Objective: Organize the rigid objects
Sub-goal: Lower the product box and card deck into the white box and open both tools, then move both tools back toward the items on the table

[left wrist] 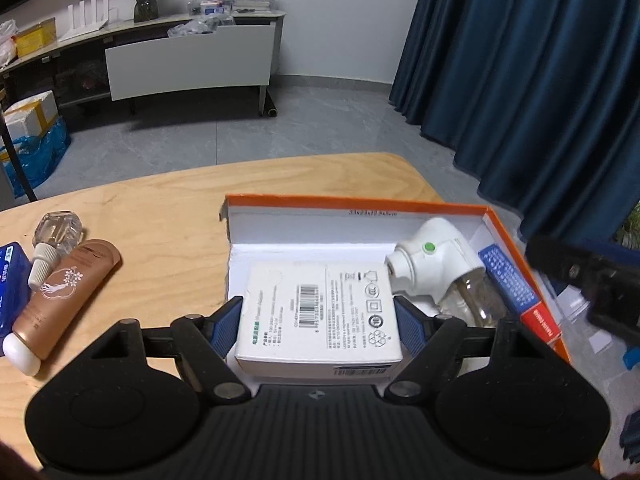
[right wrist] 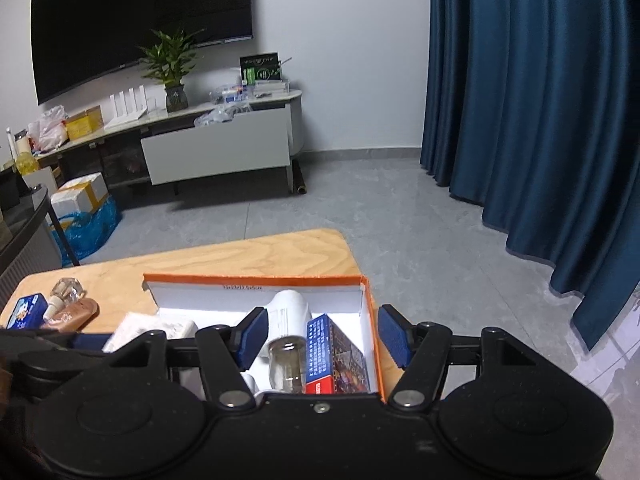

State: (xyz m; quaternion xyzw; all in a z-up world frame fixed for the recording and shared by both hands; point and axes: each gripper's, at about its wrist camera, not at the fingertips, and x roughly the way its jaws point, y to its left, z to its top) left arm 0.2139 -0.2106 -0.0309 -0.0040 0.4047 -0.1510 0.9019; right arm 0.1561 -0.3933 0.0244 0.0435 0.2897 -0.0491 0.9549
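left gripper (left wrist: 319,320): pads pinching white adapter box (left wrist: 320,312), held over orange tray (left wrist: 360,201)'s left part | right gripper (right wrist: 320,338): spread, nothing gripped, above plug-in vaporizer (right wrist: 286,344) and blue-red carton (right wrist: 332,354) in tray | table (left wrist: 160,208): bronze tube (left wrist: 64,300), glass bottle (left wrist: 60,228)

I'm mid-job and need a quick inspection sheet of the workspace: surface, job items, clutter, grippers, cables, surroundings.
Surface: light wooden table, rounded corner.
Job's things: orange-rimmed white cardboard box holds a white plug-in device with a glass bottle and a blue-and-red carton; a white barcode-labelled carton sits over its near side.
Clutter: bronze tube, clear glass bottle, blue pack left of the box.
Grippers: left gripper grips the white carton; right gripper open, nothing held, jaws straddling the box's right wall.
Cables: nothing seen.
Surroundings: dark blue curtain, grey floor, white sideboard.
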